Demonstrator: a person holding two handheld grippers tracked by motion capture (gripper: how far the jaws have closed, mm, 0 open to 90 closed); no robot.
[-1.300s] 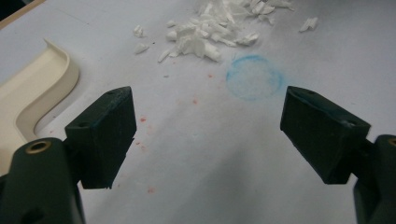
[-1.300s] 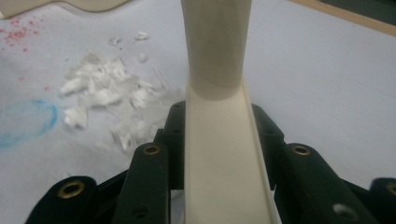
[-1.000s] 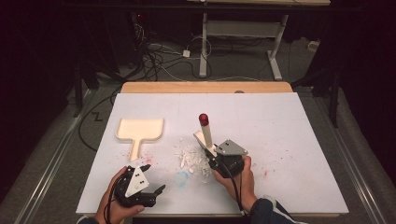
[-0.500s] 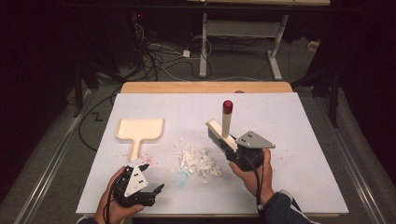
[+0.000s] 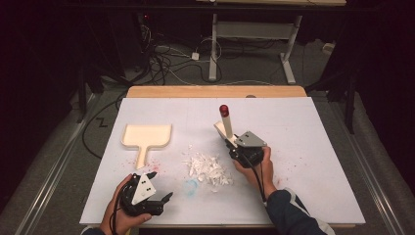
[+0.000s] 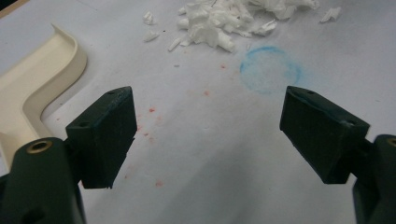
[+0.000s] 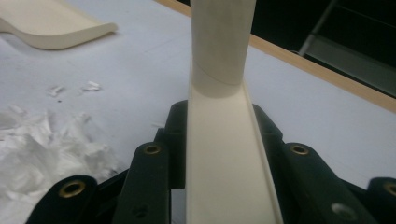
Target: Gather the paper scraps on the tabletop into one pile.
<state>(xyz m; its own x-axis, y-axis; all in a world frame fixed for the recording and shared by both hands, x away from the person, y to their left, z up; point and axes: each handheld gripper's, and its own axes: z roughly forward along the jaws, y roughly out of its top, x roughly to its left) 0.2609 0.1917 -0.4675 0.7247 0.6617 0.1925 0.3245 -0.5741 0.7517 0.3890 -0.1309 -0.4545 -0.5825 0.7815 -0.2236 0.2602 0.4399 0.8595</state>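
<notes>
High view, from near to far: your left gripper (image 5: 155,199) rests at the lower left of the frame with its jaws spread wide and nothing between them. At the centre right your right gripper (image 5: 234,147) pinches the cream brush (image 5: 225,123) by its body, handle up. Between them lies the pile of white scraps (image 5: 208,168). Farther, at the centre left, lies the cream dustpan (image 5: 146,136).

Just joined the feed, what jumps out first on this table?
The right gripper, right of centre, is shut on a cream plastic brush handle with a red tip that stands tilted upward. A pile of white paper scraps lies mid-table, with a cream plastic dustpan to its left. The left gripper rests open near the front edge.
</notes>
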